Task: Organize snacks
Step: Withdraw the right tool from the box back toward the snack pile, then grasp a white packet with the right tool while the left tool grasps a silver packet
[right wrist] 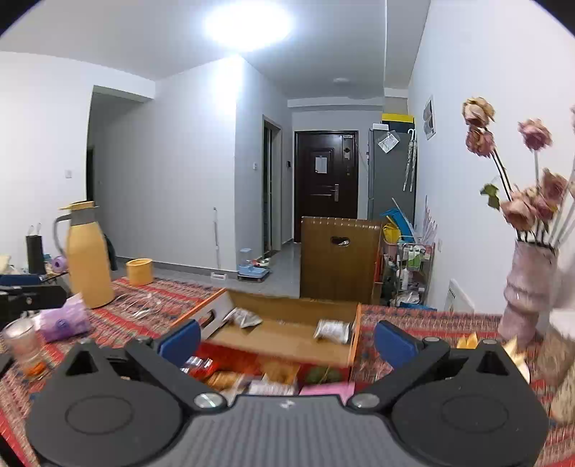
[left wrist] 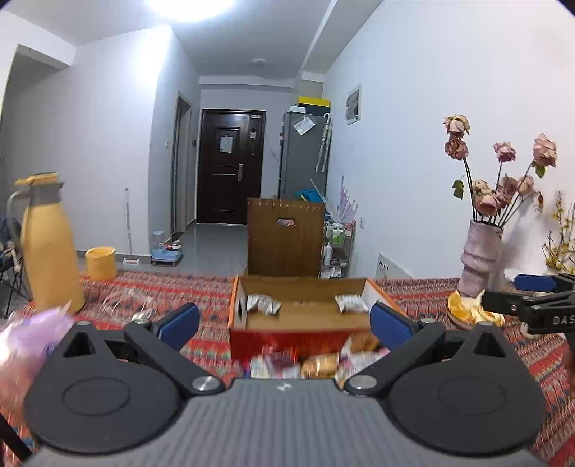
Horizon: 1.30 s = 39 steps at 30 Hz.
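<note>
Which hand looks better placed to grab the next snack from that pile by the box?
Probably the left: its open gripper faces the snack pile squarely. The right gripper, also open and empty, sees it slightly leftward.

A: Ceiling lamp (right wrist: 248, 25) blows out white; room evenly bright, shadows soft.
B: Snacks (left wrist: 316, 363) motion-blurred. Fisheye bends walls; dark vignette in the corners.

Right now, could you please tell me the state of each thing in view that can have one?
Left tongs: open, nothing between them.
Right tongs: open, nothing between them.
Cardboard box: open on the table, two silver packets inside.
Yellow jug: upright, lid on.
Vase: upright, holding dried roses.
Dark door: closed.
</note>
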Available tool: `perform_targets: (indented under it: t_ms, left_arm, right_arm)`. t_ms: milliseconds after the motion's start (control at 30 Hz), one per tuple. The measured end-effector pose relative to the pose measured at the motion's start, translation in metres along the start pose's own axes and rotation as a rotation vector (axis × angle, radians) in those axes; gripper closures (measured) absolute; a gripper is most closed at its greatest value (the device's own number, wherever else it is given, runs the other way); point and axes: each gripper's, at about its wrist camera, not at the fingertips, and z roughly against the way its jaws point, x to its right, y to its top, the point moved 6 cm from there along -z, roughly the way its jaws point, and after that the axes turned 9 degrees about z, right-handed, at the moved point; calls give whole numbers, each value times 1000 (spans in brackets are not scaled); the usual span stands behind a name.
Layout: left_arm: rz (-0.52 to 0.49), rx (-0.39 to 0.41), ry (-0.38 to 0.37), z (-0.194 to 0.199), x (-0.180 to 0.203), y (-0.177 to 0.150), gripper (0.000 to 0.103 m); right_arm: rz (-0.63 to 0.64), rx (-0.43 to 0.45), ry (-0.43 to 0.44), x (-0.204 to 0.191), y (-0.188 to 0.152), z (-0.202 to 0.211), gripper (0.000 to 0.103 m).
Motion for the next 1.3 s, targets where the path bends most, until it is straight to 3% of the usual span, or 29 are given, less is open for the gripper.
perform_targets:
  t_ms: [100, 333, 500, 967, 1300]
  left_arm:
    - [-5, -12, 26, 22, -4, -34, 0]
    - [-53, -138, 63, 41, -8, -116, 0]
    - [-45, -185, 76, 37, -14, -130, 0]
    - [-52, -229, 80, 7, -10, -136, 0]
    - [-43, -242, 55, -56, -9, -102, 0]
  right_arm:
    - [-6, -4, -43, -12, -34, 25, 0]
    - [-59, -89, -171, -37, -123, 52, 0]
    - [-83, -179, -156, -52, -164, 54, 0]
    - [-82, -96, -136, -53, -159, 45, 0]
    - [-119, -161, -111, -19, -141, 0, 1]
